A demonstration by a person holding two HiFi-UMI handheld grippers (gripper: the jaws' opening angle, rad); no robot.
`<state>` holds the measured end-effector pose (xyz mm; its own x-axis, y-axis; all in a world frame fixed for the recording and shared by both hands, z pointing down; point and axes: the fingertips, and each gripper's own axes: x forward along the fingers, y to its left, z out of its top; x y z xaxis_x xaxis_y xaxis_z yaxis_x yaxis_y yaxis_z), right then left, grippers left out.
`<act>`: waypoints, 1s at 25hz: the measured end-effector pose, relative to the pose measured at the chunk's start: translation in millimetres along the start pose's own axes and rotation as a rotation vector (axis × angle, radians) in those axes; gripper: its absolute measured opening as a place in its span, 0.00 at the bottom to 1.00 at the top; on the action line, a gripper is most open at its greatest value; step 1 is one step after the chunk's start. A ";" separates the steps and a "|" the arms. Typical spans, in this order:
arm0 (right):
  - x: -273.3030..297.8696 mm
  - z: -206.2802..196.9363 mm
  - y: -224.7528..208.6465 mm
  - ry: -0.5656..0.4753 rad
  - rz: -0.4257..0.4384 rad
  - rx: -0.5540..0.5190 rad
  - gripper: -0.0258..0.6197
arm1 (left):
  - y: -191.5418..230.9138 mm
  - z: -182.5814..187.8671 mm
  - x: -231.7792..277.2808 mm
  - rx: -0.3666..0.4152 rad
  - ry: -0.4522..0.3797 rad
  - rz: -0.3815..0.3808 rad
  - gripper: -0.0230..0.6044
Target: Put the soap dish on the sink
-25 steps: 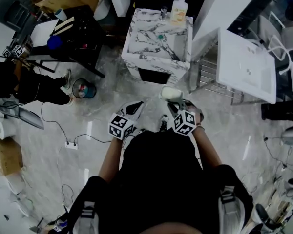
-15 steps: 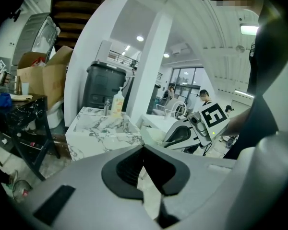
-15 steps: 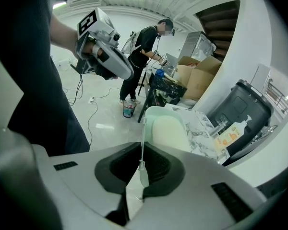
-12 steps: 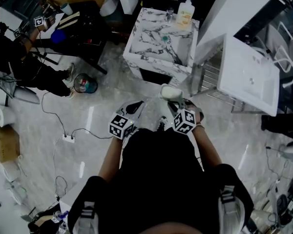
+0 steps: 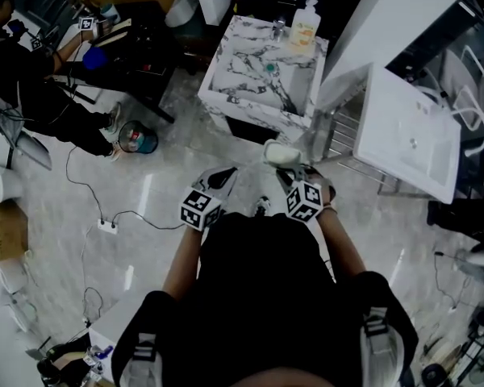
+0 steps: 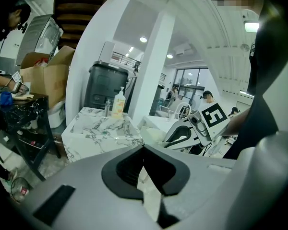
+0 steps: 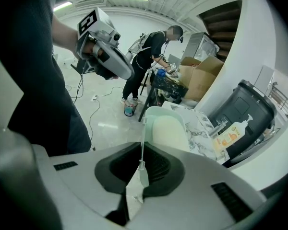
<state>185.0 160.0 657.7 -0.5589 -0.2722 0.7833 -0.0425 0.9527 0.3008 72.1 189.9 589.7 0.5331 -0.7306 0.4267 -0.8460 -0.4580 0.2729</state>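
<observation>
Person [image 5: 24, 79] has come further into view top left; right tool [image 7: 143, 166] stays clamped on soap dish [image 7: 167, 127] rim above the floor, short of sink [image 5: 226, 75], left tool [image 6: 143, 150] closed empty; keep dish level, lower onto sink's near edge.

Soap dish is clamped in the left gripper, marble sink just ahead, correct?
Not quite: the right gripper clamps the soap dish, as the right gripper view shows. The marble sink is just ahead.
</observation>
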 end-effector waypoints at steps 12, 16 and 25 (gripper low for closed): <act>-4.0 -23.7 -18.2 0.001 0.004 0.007 0.05 | -10.1 9.7 25.0 0.004 -0.006 0.003 0.03; -2.9 -20.6 -20.1 -0.007 0.008 -0.001 0.05 | -6.1 5.6 26.4 -0.008 -0.007 0.012 0.03; -4.5 -24.0 -27.2 0.010 -0.010 0.003 0.05 | -1.2 15.4 38.3 0.003 -0.016 -0.011 0.03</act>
<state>208.5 132.1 659.0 -0.5500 -0.2828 0.7858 -0.0504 0.9504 0.3068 93.5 154.6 592.4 0.5423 -0.7337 0.4094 -0.8401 -0.4678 0.2745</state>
